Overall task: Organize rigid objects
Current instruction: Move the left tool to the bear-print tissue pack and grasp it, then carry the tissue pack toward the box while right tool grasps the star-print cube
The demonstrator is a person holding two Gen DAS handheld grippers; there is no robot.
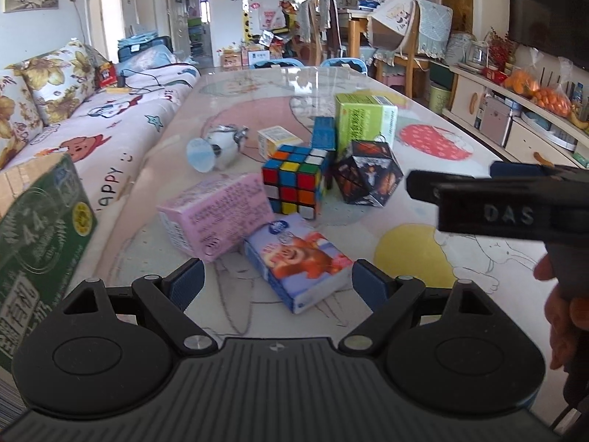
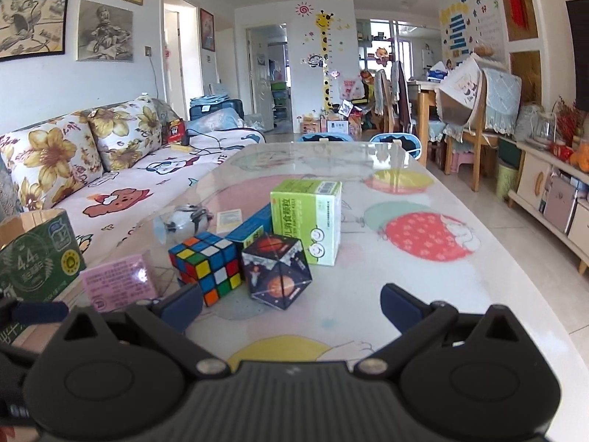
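Left wrist view: the left gripper [image 1: 278,287] is held wide open and empty above the table [image 1: 423,228], with a bear-printed carton [image 1: 298,261] seen lying between its fingers and a pink box [image 1: 217,213] touching that carton. Behind these a Rubik's cube [image 1: 296,180] is set. The right gripper [image 2: 291,307] is likewise spread wide, nothing gripped, near a dark planet-printed cube [image 2: 278,270].
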